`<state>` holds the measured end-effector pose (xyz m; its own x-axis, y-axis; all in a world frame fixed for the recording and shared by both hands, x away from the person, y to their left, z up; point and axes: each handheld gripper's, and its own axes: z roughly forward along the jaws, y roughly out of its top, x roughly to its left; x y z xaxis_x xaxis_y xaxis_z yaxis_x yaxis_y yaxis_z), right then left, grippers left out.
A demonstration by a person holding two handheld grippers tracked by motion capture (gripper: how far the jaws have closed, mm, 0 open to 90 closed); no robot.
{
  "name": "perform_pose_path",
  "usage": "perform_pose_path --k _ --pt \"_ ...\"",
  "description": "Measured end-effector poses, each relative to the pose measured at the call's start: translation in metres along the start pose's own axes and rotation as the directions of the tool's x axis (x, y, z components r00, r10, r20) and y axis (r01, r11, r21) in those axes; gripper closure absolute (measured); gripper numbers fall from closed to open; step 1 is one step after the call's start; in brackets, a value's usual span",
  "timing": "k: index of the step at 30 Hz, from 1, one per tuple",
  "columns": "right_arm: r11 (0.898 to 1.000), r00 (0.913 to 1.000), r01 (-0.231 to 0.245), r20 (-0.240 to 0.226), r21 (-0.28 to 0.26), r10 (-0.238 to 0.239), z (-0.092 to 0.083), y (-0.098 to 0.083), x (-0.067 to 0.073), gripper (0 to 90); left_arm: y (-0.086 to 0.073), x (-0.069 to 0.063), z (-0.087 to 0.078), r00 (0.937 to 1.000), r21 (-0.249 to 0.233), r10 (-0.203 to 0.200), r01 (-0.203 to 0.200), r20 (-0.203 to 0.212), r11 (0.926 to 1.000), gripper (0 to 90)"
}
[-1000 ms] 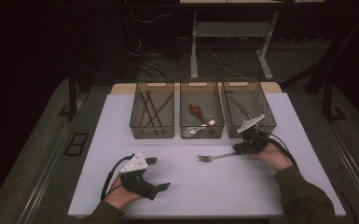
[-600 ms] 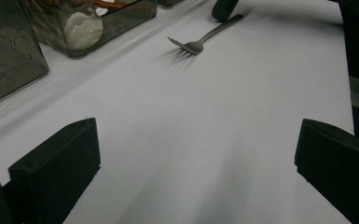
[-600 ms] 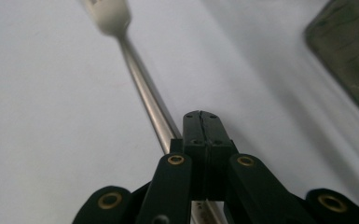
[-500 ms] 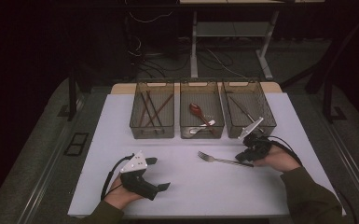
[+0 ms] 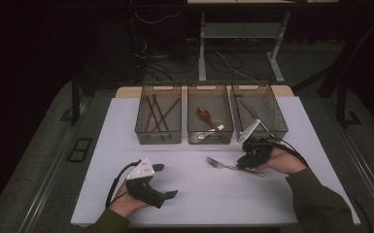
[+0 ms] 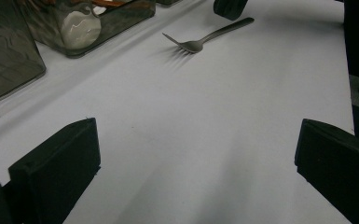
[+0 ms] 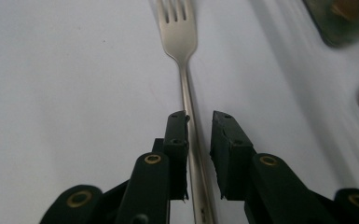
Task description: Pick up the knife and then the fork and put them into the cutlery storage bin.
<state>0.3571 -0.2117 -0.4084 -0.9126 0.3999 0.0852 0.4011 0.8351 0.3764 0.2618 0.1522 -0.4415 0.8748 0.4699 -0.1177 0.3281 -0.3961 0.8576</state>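
White table [image 5: 126, 126]: fork [image 5: 233, 167] lies flat in front of the bins. My right gripper [image 7: 199, 123] has just been opening, jaws slack astride its handle. Left gripper [image 5: 162, 180] wide open, empty.

A silver metal fork [image 5: 233, 167] is lying flat on the white counter [image 5: 194, 194], just in front of the middle and right bins. Its four tines are pointing toward the counter's left side, its slim handle trailing to the right, and it is casting a soft shadow.
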Motion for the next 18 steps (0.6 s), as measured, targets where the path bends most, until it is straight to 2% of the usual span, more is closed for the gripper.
perform_pose_path --k 3,6,12,15,18 --pt "0.996 0.9992 0.040 0.002 0.077 -0.040 0.009 0.014 0.005 74.7 0.000 0.000 0.000 1.0000 -0.001 -0.004 0.004 -0.001 1.0000 0.0" --pt "0.990 0.9975 0.071 -0.003 0.118 -0.071 0.014 0.023 0.008 74.7 0.000 0.000 0.000 1.0000 0.000 -0.004 0.004 0.000 1.0000 0.0" --pt "0.974 0.9953 0.091 0.013 0.207 -0.096 0.023 0.036 0.011 75.5 -0.001 0.001 0.000 1.0000 0.002 -0.005 0.005 -0.001 1.0000 0.0" --pt "0.970 0.9947 0.097 0.009 0.225 -0.102 0.026 0.039 0.011 76.8 -0.001 0.001 0.000 1.0000 0.007 0.000 0.000 -0.004 1.0000 0.0" --pt "0.964 0.9929 0.108 0.024 0.243 -0.117 0.029 0.041 0.011 79.5 -0.001 0.000 0.000 1.0000 0.009 0.004 -0.004 -0.004 1.0000 0.0"
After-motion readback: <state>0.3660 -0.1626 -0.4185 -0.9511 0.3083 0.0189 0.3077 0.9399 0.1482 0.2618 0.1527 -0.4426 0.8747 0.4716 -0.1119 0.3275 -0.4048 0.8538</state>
